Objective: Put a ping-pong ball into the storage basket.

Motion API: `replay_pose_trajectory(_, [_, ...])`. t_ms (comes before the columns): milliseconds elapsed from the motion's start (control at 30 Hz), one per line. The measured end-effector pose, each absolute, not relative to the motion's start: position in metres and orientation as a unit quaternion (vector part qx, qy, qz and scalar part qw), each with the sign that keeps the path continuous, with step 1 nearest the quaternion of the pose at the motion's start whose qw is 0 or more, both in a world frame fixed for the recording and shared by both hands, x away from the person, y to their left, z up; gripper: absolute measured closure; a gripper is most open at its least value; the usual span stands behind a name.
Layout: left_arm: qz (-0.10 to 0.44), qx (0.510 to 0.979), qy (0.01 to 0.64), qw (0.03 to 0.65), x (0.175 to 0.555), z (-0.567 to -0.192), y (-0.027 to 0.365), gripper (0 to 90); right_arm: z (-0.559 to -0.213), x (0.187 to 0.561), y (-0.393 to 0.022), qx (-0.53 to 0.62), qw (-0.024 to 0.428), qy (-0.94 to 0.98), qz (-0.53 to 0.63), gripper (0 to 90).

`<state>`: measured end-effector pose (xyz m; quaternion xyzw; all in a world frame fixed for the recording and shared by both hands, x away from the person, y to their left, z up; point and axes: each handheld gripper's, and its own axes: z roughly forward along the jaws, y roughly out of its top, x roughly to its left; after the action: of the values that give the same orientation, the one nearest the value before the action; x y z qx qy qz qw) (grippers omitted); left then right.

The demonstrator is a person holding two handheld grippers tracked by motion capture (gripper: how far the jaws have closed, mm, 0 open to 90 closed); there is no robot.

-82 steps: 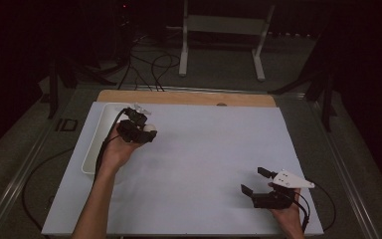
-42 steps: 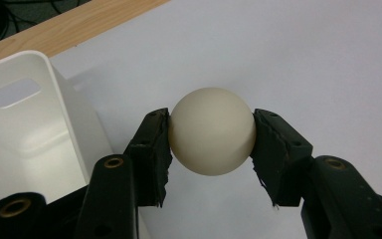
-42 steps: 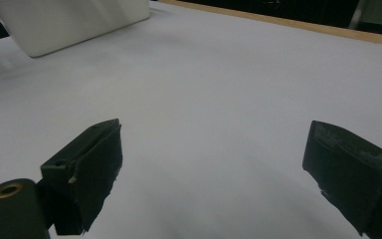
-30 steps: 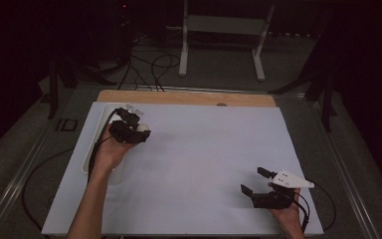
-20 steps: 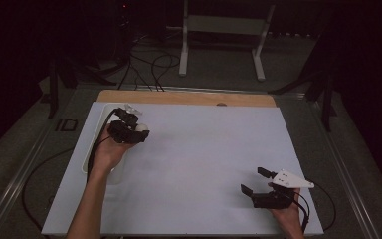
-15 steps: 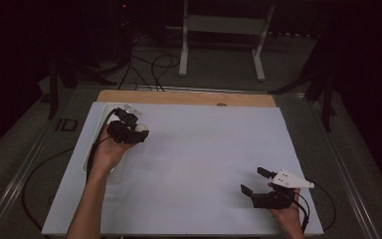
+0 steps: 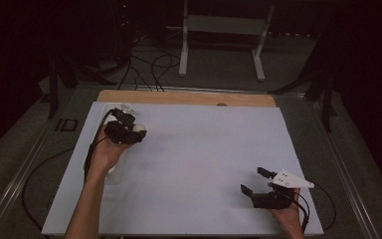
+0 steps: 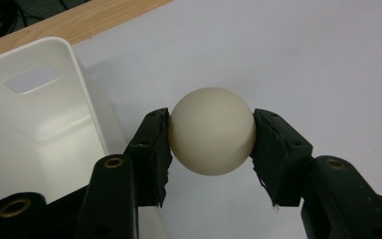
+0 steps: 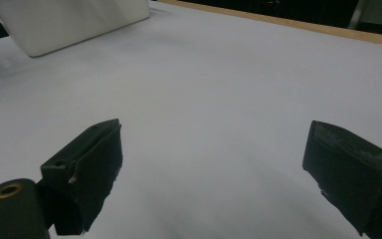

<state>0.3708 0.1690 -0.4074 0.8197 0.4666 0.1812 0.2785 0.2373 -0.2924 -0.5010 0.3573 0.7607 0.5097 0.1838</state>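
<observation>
left gripper [image 8: 212, 144] clamped on a cream ball [image 8: 212, 131], pads [image 8: 155, 149] pressed on both sides of it, ball sits right between the jaw tips. in the left gripper view the ball hangs over the white table top [image 8: 303, 59], just beside the right wall of a white bin [image 8: 40, 124]; ball is outside the bin, not in it. bin has a cut-out handle slot in its far wall, inside looks bare as far as can be seen. wooden edge strip [image 8: 74, 22] runs behind the bin at the far side of the table.

high view: left gripper [image 7: 138, 133] near the far left part of the table, over the right edge of the bin [image 7: 90, 149], ball [image 7: 139, 129] a small pale spot at its tip. left hand [image 7: 105, 149] under the gripper, forearm comes up from the bottom edge. cable trails from the gripper back along the arm.

right gripper [image 7: 253, 181] near the front right corner of the table, well apart from the left one and the ball. jaws spread wide, nothing between them. grey three-cornered plate on top of it. right hand [image 7: 287, 215] at the bottom edge.

right gripper view: both black jaws wide apart, right gripper [image 9: 211, 169] low over bare white table top, bin [image 9: 69, 20] far off at upper left, wood strip [image 9: 288, 25] along the far edge.

background dark, white metal stand [image 7: 224, 30] and cables on the floor behind the table.
</observation>
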Motion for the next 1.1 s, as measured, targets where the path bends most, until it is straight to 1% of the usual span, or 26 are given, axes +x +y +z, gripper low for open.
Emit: replay_pose_trajectory(1100, [0.187, 0.813, 0.477, 0.276, 0.368, -0.403, 0.183, 51.2, -0.502, 0.238, -0.292, 0.357, 0.181, 0.762, 0.509, 8.2])
